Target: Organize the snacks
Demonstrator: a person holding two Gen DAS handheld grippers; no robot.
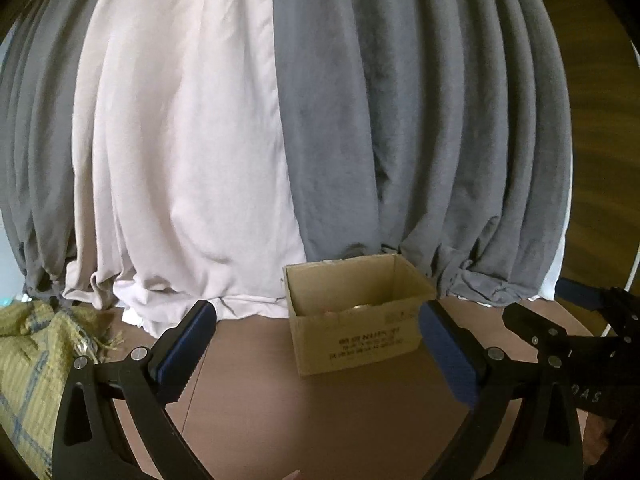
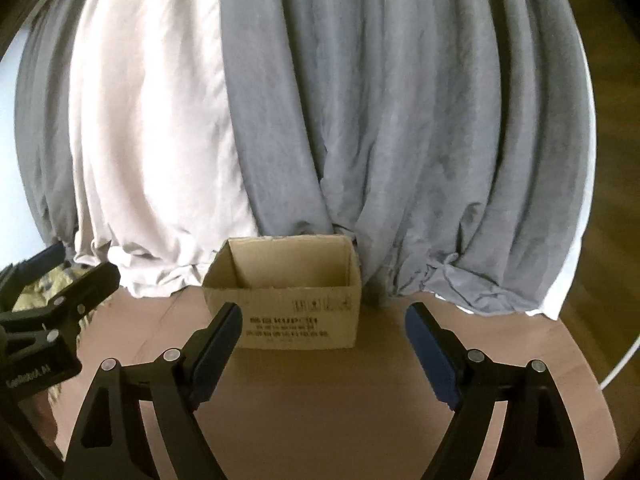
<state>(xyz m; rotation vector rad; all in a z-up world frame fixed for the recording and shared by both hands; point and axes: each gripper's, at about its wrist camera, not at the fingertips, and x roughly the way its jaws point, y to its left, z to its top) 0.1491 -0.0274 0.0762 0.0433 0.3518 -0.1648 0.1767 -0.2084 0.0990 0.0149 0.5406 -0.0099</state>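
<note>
An open cardboard box (image 1: 356,320) with black print on its front stands on the brown table, against the curtain. Something pale lies inside it, seen only in part. The box also shows in the right wrist view (image 2: 292,312), where its inside looks bare from this angle. My left gripper (image 1: 316,320) is open and empty, its blue-padded fingers wide apart in front of the box. My right gripper (image 2: 324,320) is open and empty too, just before the box. The right gripper shows at the right edge of the left wrist view (image 1: 576,320).
Grey and pale pink curtains (image 1: 280,140) hang behind the box down to the table. A yellow-green checked cloth (image 1: 36,356) lies at the left. The round brown table (image 2: 320,412) has its edge at the right, with a white cable (image 2: 624,360) beside it.
</note>
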